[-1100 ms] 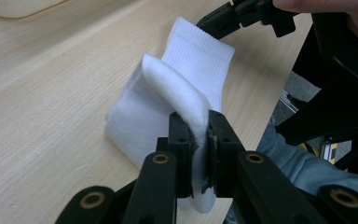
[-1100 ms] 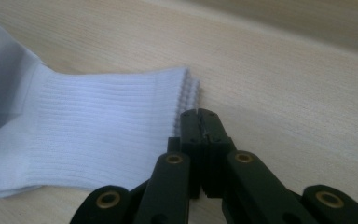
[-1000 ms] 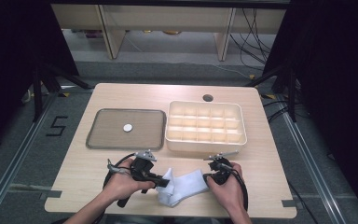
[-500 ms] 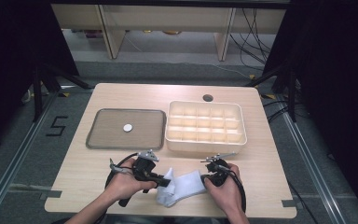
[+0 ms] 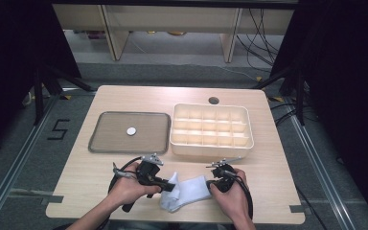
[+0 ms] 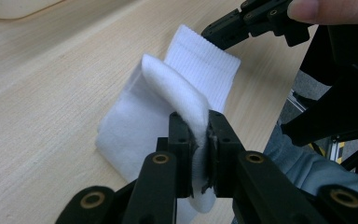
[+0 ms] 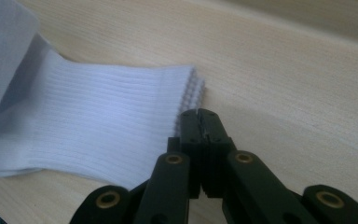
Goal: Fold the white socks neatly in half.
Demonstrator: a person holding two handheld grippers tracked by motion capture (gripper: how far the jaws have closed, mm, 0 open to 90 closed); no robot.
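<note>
I have both forearms coming in from the near edge of the table [image 5: 268, 158], hands set close together. My left hand [image 5: 127, 188] wraps the left gripper [image 5: 165, 184], which points toward my right hand across the near part of the table; its jaws are pressed together on a raised fold of the white sock [image 6: 186, 100]. My right hand [image 5: 230, 196] holds the right gripper [image 5: 214, 182] low over the table, aimed back toward the left one. In the right gripper view its jaws meet flat with no gap, the right gripper's tips [image 7: 199, 114] just at the sock's ribbed cuff edge, gripping nothing that I can see.
</note>
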